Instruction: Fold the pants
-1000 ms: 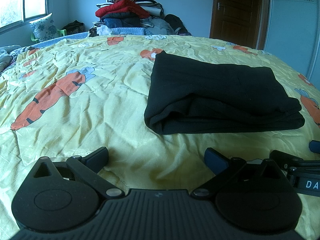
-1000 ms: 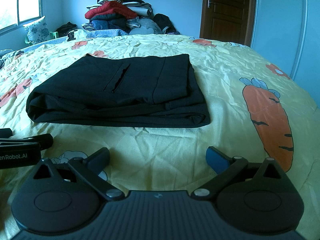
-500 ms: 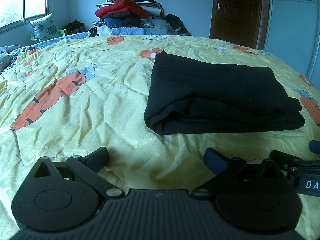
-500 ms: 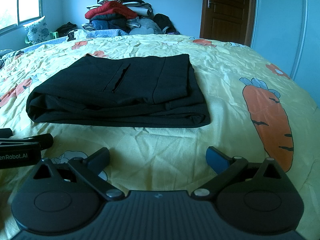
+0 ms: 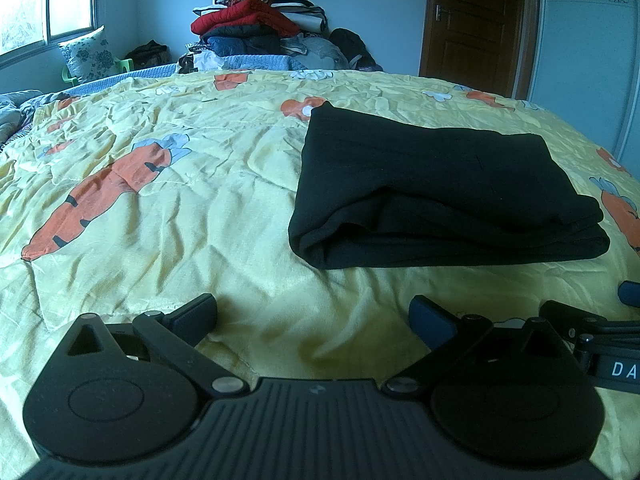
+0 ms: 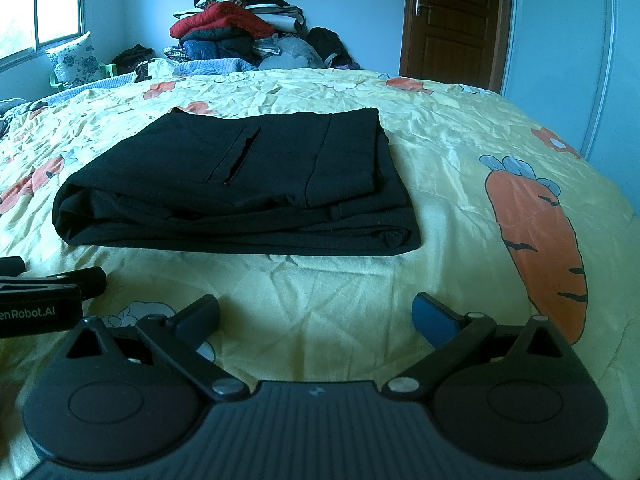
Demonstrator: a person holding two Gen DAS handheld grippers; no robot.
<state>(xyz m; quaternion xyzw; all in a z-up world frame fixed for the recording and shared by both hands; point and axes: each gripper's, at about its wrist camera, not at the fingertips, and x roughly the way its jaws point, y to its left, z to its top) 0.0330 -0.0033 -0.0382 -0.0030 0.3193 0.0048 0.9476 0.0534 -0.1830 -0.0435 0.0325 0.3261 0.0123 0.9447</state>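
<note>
Both tongs — left gripper (image 5: 313,314) and right gripper (image 6: 316,314) — sit spread apart, holding nothing, near edge of the bed (image 5: 160,208), black pants (image 6: 240,184) just beyond in a neat stack — folding looks basically finished.

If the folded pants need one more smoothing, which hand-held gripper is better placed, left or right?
Probably the right hand-held gripper: the black pants lie almost straight ahead of it. From the left hand-held gripper they lie off to its right. Both are open, short of the cloth.
</note>
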